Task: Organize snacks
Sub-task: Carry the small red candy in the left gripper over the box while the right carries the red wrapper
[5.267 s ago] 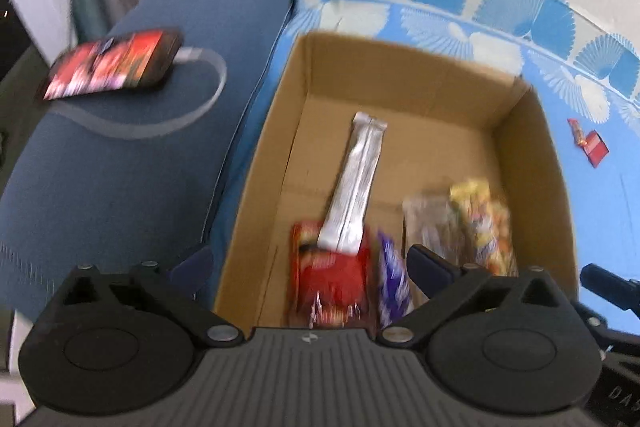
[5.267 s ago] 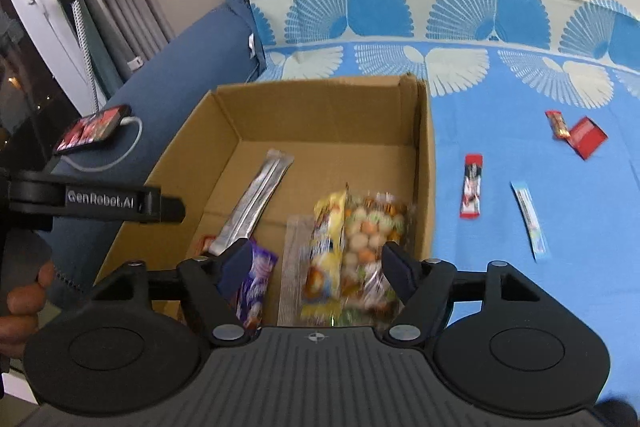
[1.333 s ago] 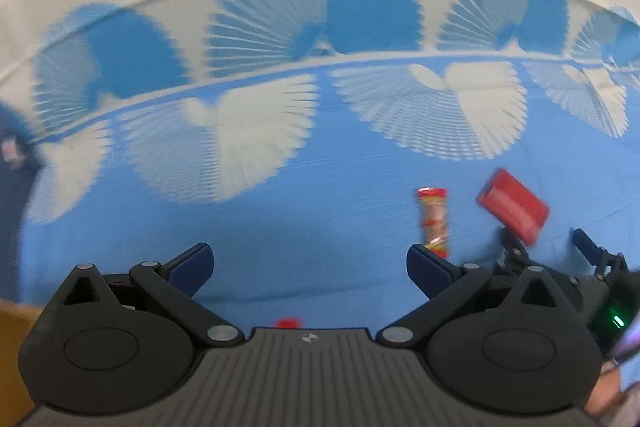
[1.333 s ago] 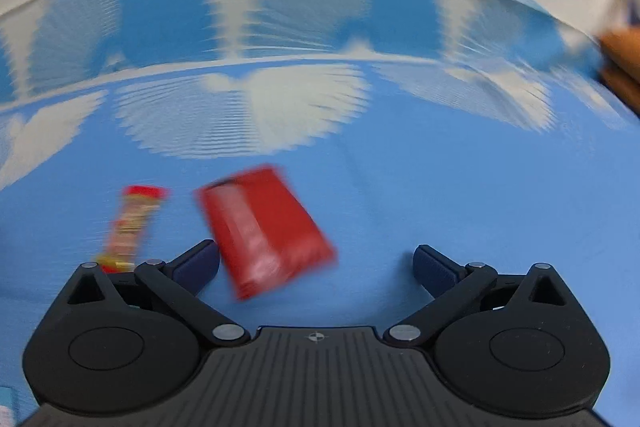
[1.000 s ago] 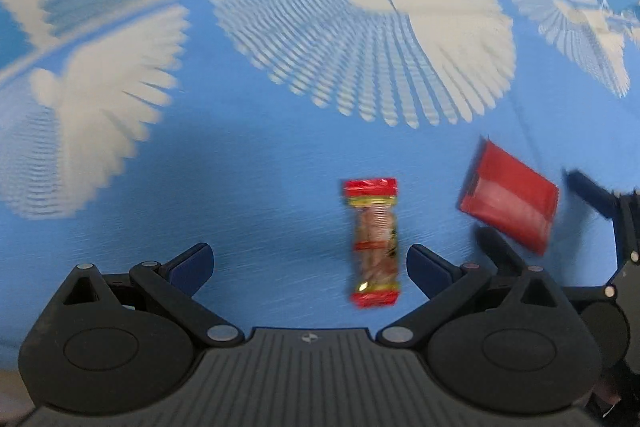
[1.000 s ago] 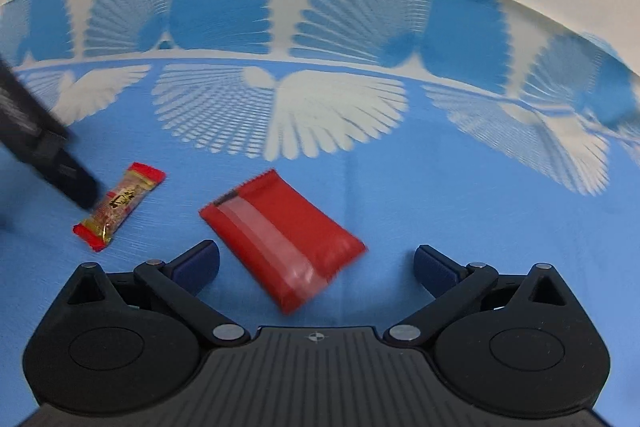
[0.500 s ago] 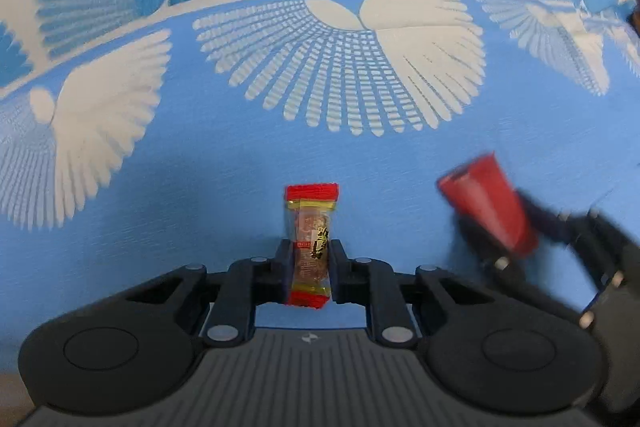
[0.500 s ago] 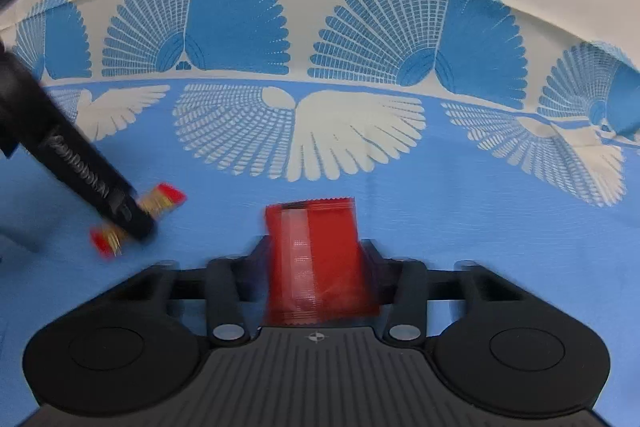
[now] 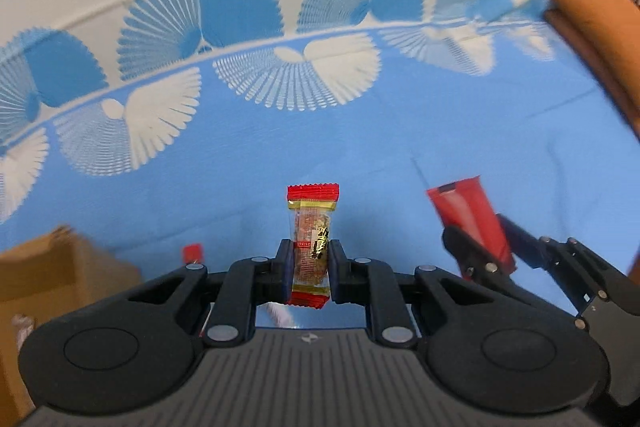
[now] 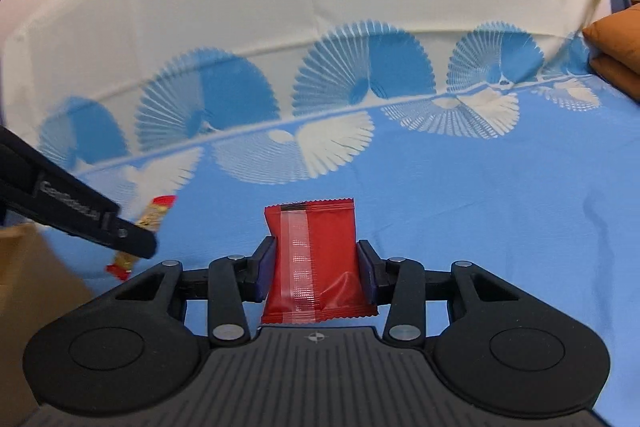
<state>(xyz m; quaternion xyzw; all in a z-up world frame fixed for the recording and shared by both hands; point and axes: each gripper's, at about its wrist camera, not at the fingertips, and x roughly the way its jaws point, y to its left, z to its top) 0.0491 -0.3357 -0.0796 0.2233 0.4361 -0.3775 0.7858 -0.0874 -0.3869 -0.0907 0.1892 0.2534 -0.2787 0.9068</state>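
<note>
Both grippers have risen off the blue fan-patterned bedsheet (image 9: 400, 155) since a second ago. The cardboard box (image 9: 36, 267) edges in at lower left. The right gripper (image 10: 316, 269) pinches a red foil packet (image 10: 316, 259); the left gripper (image 9: 310, 269) pinches a red-ended snack bar (image 9: 312, 247).

a blue bedsheet (image 9: 248, 163) printed with white and blue fan shapes fills most of both views, its cream border (image 10: 280, 7) across the top. folded orange-brown cloth (image 9: 592, 19) lies at the upper right edge, also showing at the right edge in the right wrist view.
</note>
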